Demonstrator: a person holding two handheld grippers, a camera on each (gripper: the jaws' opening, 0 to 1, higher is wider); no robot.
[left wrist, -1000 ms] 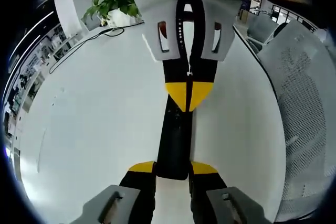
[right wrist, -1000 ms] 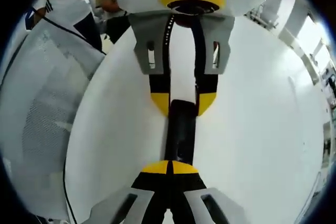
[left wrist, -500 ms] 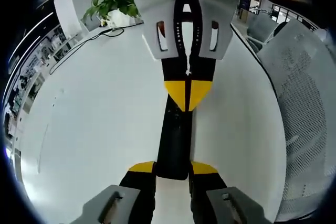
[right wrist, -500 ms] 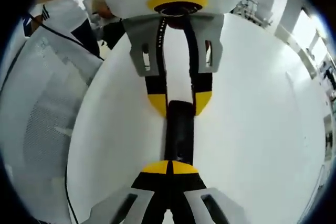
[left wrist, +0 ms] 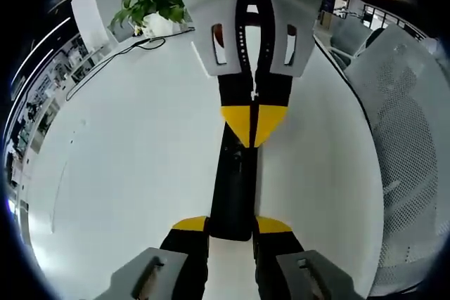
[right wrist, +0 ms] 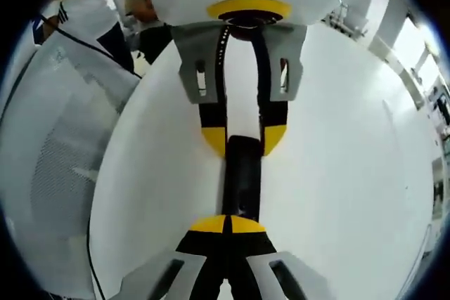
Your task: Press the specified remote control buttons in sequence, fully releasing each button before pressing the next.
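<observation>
Both grippers were found at opposite ends of one long black remote control [left wrist: 233, 191], which lay on the white table [left wrist: 126, 173]. In the left gripper view, the left gripper [left wrist: 232, 228] had its yellow-tipped jaws spread, one on each side of the remote's near end, apparently clamping it across its width. The right gripper [left wrist: 254, 126] entered from the far side with its yellow tips pressed together into a single point, and that point rested on or just above the remote's upper face — contact could not be confirmed.

The right gripper view agreed: the closed tips of the right gripper [right wrist: 227, 224] sat at the near end of the remote control [right wrist: 241, 177], while the left gripper [right wrist: 243, 138] straddled the far end.

The remote's long axis ran directly along the line between the two grippers. On that evidence the right gripper was judged the pressing tool and the left the holder — any move to another button would travel along that axis. Individual buttons could not be made out. A potted plant [left wrist: 156, 1] and a mesh chair [left wrist: 404, 131] stood at the table's edges.
</observation>
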